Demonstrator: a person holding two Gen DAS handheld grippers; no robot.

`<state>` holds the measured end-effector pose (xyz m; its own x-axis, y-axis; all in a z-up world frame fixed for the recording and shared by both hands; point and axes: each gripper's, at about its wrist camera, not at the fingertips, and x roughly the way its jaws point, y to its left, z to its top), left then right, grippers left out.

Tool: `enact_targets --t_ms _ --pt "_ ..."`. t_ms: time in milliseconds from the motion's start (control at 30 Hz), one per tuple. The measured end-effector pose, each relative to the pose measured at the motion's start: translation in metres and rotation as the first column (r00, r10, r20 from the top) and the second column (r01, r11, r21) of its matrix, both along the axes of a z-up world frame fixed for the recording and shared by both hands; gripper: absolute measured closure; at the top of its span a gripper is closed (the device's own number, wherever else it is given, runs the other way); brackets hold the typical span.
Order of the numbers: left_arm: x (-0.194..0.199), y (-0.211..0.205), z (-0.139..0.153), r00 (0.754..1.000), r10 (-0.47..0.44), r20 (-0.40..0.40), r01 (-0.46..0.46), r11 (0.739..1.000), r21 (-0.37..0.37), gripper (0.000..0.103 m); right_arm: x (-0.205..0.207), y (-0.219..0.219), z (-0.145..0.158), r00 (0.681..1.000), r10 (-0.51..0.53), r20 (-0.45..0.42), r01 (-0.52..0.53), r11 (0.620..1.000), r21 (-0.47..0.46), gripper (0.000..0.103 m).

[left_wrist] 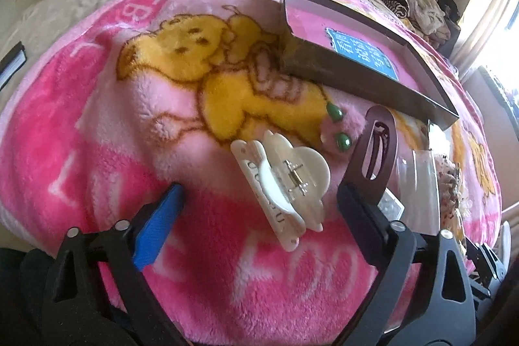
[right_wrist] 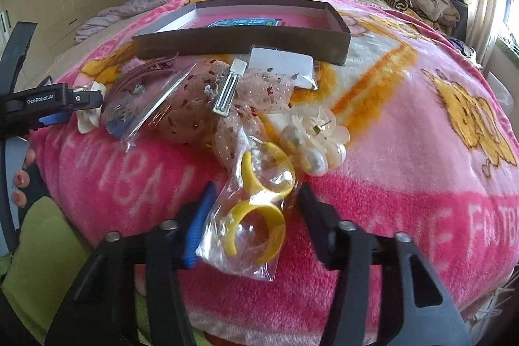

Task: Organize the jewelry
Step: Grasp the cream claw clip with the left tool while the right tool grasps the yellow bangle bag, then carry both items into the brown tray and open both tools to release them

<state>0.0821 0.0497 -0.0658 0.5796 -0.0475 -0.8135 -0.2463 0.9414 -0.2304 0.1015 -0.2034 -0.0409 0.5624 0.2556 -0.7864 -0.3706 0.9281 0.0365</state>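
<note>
A white claw hair clip (left_wrist: 282,187) lies on the pink blanket (left_wrist: 97,106) between the fingers of my left gripper (left_wrist: 261,188), which stands open around it without touching. Beside its right finger lie a brown snap clip (left_wrist: 373,148) and two green earrings (left_wrist: 340,128). In the right wrist view a clear bag of yellow hoop earrings (right_wrist: 256,213) rests on the blanket between the fingers of my right gripper (right_wrist: 256,200). The blue pad is at the bag's left edge, while the black finger is just clear of its right edge. The left gripper (right_wrist: 78,99) shows at the far left.
A shallow brown box (right_wrist: 243,38) with a pink floor sits beyond the pile. Pearl flower earrings (right_wrist: 318,145), a mesh bow with a silver clip (right_wrist: 223,93), a white earring card (right_wrist: 282,64) and another clear bag (right_wrist: 142,106) lie between. Clothes are heaped at the bed's far end.
</note>
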Motion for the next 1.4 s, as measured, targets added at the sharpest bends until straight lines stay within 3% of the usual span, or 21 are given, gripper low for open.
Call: enact_targets --t_ms 33,100,267,400,500,600,700,1400 --pt "-0.002 0.002 0.000 1.000 0.002 0.003 -0.002 1.000 -0.013 0.025 0.002 0.000 0.000 1.000 0.000 0.002 0.000 1.000 0.002 0.064" --pt "-0.002 0.006 0.001 1.000 -0.001 0.010 0.001 1.000 -0.026 0.029 0.006 -0.002 0.000 1.000 0.002 0.004 -0.002 1.000 0.004 0.080" --pt "-0.002 0.014 0.001 0.999 -0.010 0.032 0.012 0.998 -0.069 0.041 0.011 -0.003 0.004 1.000 0.014 0.007 -0.014 1.000 0.024 0.083" --pt "0.003 0.010 0.004 0.997 -0.055 0.052 0.060 0.994 -0.096 0.068 0.008 -0.004 0.011 0.999 0.036 0.012 -0.036 0.998 0.042 0.084" --pt "0.009 0.004 0.005 0.996 -0.073 0.048 0.075 0.995 -0.060 0.068 0.006 -0.005 0.018 0.999 0.045 0.022 -0.046 0.997 0.058 0.084" --pt "0.011 0.004 0.008 0.995 -0.078 0.058 0.081 0.995 -0.055 0.077 0.007 -0.006 0.026 0.998 0.049 0.031 -0.051 0.996 0.074 0.084" --pt "0.011 0.005 0.018 0.993 -0.090 0.080 0.092 0.996 -0.020 0.078 0.011 -0.010 0.035 0.998 0.043 0.040 -0.047 0.994 0.098 0.085" --pt "0.056 -0.008 0.068 0.974 -0.155 0.166 0.155 0.988 0.012 0.078 0.068 -0.006 0.069 0.994 0.029 0.105 -0.047 0.983 0.179 0.085"
